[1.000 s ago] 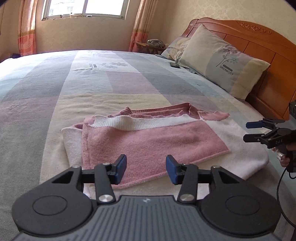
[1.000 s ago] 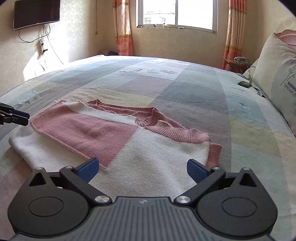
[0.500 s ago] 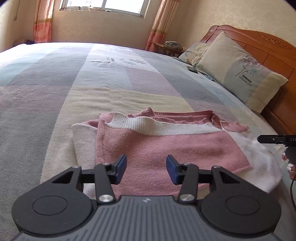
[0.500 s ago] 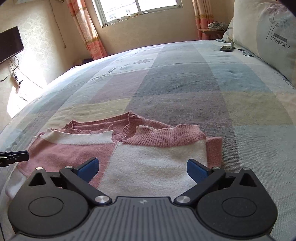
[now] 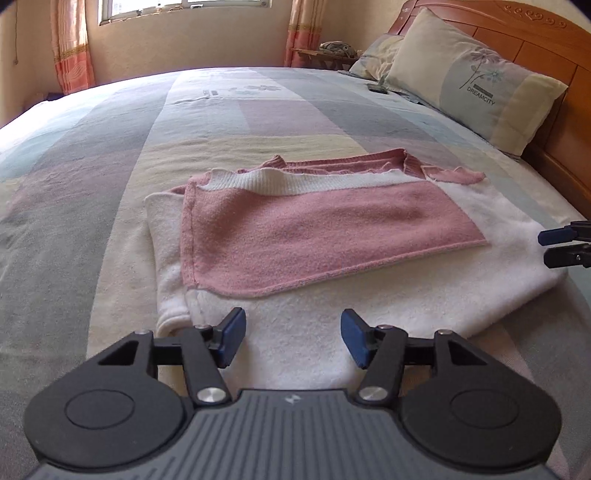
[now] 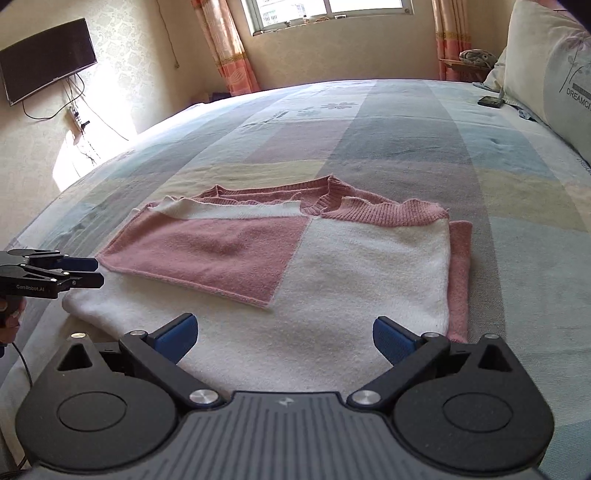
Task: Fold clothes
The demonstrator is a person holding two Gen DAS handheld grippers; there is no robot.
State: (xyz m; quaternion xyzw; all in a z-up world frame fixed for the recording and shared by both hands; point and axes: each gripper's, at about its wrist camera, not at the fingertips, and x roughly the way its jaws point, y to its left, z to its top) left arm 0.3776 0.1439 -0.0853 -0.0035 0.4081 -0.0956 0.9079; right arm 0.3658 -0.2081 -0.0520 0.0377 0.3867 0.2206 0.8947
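A pink and white knitted sweater lies partly folded on the bed, a pink panel laid over its white body, the ribbed pink collar at the far side. My left gripper hovers over the sweater's near white edge; its jaws are opening and nothing is between them. In the right wrist view the same sweater spreads ahead, and my right gripper stands wide open over its near white hem, holding nothing. Each gripper shows in the other's view: the right gripper at the right edge, the left gripper at the left edge.
The bed has a pastel checked cover. Pillows lean on a wooden headboard at the right. A small dark device lies near the pillows. A wall television, window and curtains stand beyond.
Both grippers have come lower and closer over the sweater's near edge. My left gripper's jaws have spread wider. The right wrist view has swung back to level.
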